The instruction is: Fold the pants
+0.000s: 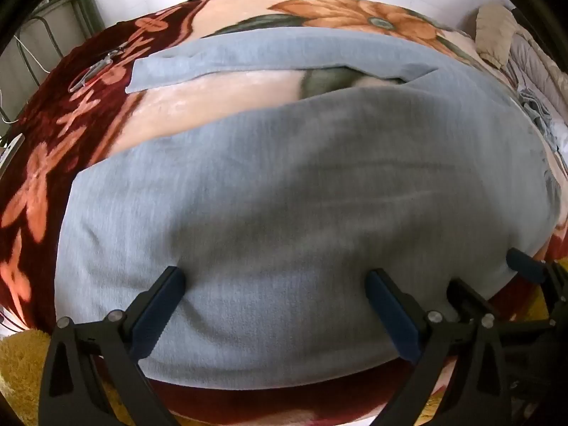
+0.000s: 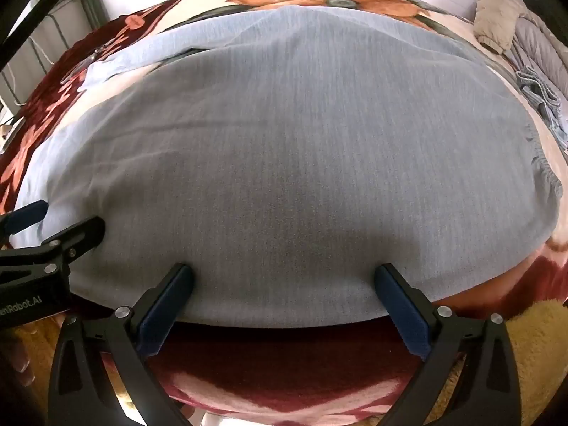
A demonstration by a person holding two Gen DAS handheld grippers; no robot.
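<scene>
Pants of soft light-grey knit fabric [image 1: 284,184] lie spread on the bed, over a plush blanket with orange flowers on dark red [image 1: 46,163]. One leg stretches far to the left and the other leg comes toward the cameras, so the two legs are open like a V and are not yet laid together. The left claw [image 1: 273,284] is at the near edge of this leg, its blue-padded fingers [image 1: 156,312] spread wide with cloth between them. Just to its right, the right claw [image 2: 284,277] is spread the same way at the same edge. I judge both are placed there to pinch the hem and carry it over. Beyond, at the right, the elastic waistband [image 2: 546,177] rests near a beige and grey pile of bedding [image 2: 511,25].
</scene>
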